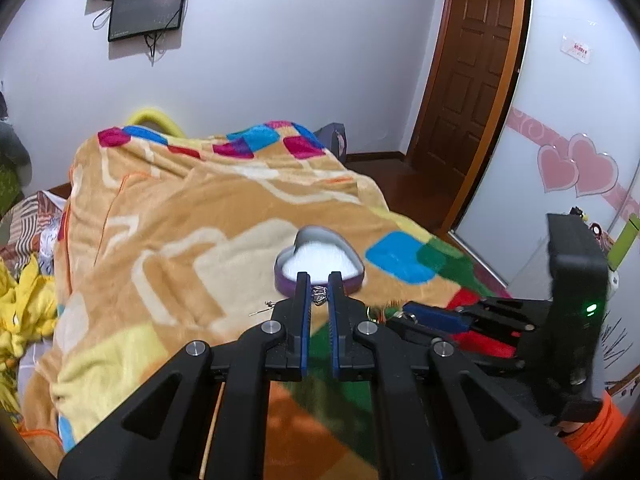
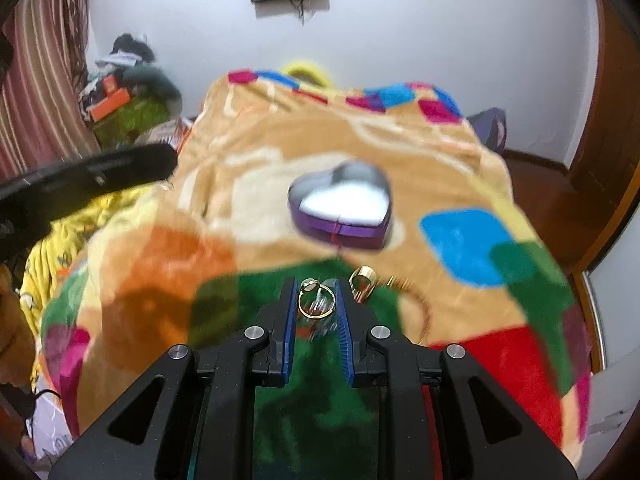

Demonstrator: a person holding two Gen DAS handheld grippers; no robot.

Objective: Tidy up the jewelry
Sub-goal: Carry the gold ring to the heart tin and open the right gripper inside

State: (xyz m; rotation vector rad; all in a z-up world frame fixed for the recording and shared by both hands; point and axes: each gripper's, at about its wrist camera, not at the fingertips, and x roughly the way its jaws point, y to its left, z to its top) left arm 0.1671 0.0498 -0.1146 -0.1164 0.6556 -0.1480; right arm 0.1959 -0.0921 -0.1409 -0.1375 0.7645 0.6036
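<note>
1. The heart-shaped box (image 2: pixel 340 210) lies open-topped just beyond the right gripper (image 2: pixel 316 300), with bare blanket (image 2: pixel 256 216) on its left.
2. Just right of the right fingers (image 2: pixel 343 320), a gold ring (image 2: pixel 362 276) and a thin chain (image 2: pixel 424 304) crowd the blanket.
3. The left gripper (image 1: pixel 319 292) blocks the box's near edge.

A bed fills the middle of both views, covered by a plush blanket (image 2: pixel 248 248) — tan, with blocks of blue, green, red, orange and magenta. Near the frame's centre a purple heart-shaped box (image 2: pixel 340 208) sits open on it, its lining white. Lower down, on the green patch, lie a thin gold ring (image 2: pixel 317 300) and, just to its right, a wider gold band (image 2: pixel 362 278) — blurred, both of them.
</note>
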